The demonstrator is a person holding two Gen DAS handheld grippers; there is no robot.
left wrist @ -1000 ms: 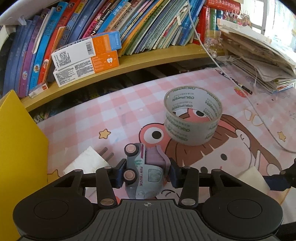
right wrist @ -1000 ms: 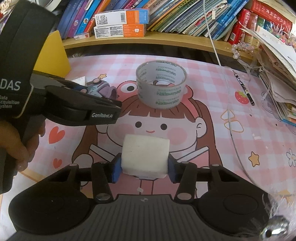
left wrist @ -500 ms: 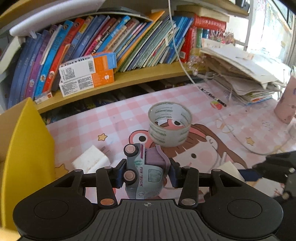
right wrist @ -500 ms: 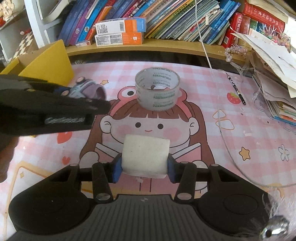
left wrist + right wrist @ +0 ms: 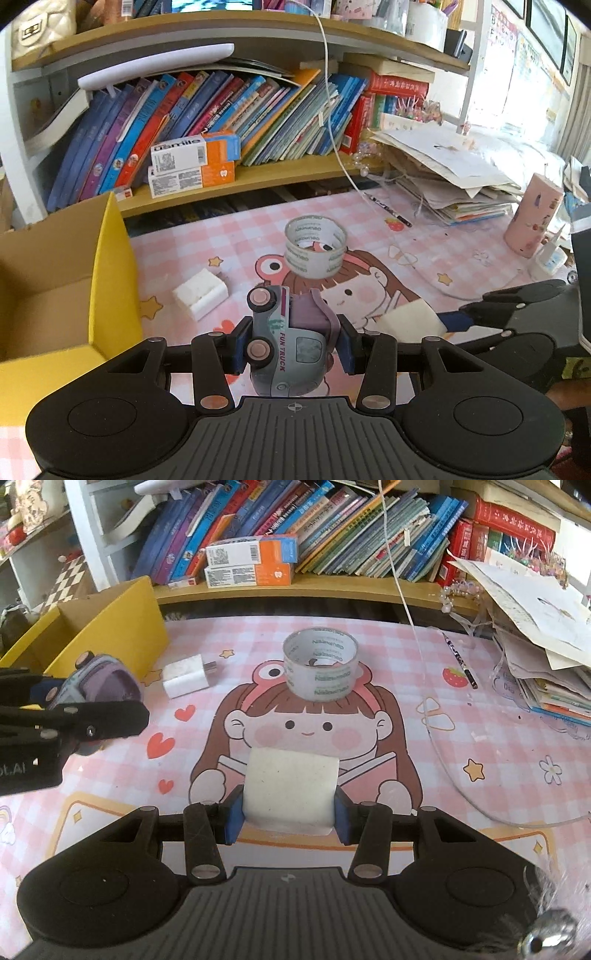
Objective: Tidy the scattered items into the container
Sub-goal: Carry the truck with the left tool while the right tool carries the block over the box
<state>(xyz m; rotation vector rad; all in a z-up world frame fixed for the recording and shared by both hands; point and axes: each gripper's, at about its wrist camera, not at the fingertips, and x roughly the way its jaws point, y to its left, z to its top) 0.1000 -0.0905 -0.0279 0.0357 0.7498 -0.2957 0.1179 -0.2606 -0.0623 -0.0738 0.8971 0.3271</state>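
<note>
The left gripper clamps the toy truck sideways; the right gripper pinches what is probably a sponge block, both beside the yellow cardboard box for deposit.

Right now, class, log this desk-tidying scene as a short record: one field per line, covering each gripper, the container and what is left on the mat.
left gripper: shut on toy truck, above the mat
right gripper: shut on white block
container: yellow cardboard box, open, at the mat's left edge
left on mat: tape roll, white charger
</note>
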